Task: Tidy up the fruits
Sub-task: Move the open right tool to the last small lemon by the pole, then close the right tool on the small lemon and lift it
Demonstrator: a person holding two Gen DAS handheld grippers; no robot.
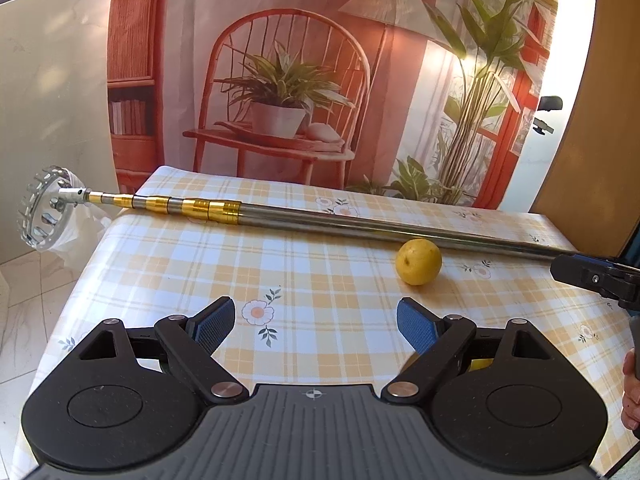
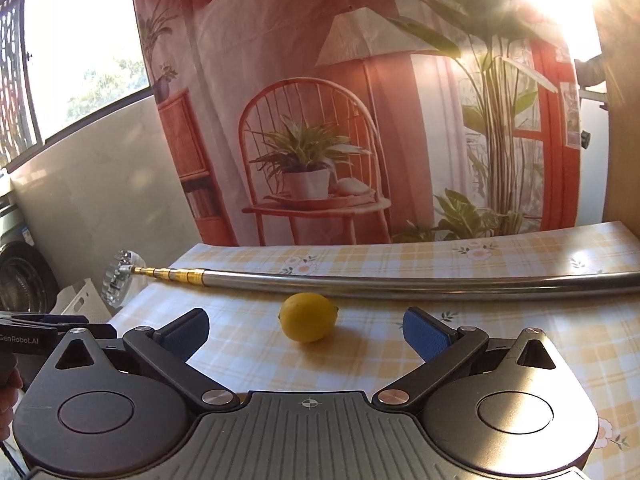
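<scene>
A yellow lemon (image 1: 419,262) (image 2: 308,317) lies on the yellow plaid tablecloth (image 1: 304,264) (image 2: 500,344), just in front of a long telescopic metal pole (image 1: 360,226) (image 2: 400,282). The pole ends in a toothed picker ring with a clear bag (image 1: 44,208) (image 2: 118,282) that overhangs the table's left edge. My left gripper (image 1: 316,322) is open over bare cloth, with the lemon ahead and to its right. My right gripper (image 2: 306,330) is open, and the lemon sits just ahead, centred between its blue pads (image 2: 420,332). A bit of something yellow (image 1: 480,364) shows under the left gripper's right finger.
A printed curtain backdrop (image 1: 320,80) (image 2: 340,120) hangs behind the table. The pole spans almost the table's whole width. A white crate (image 2: 78,298) stands on the floor to the left. The right gripper's body (image 1: 596,278) reaches in from the right edge.
</scene>
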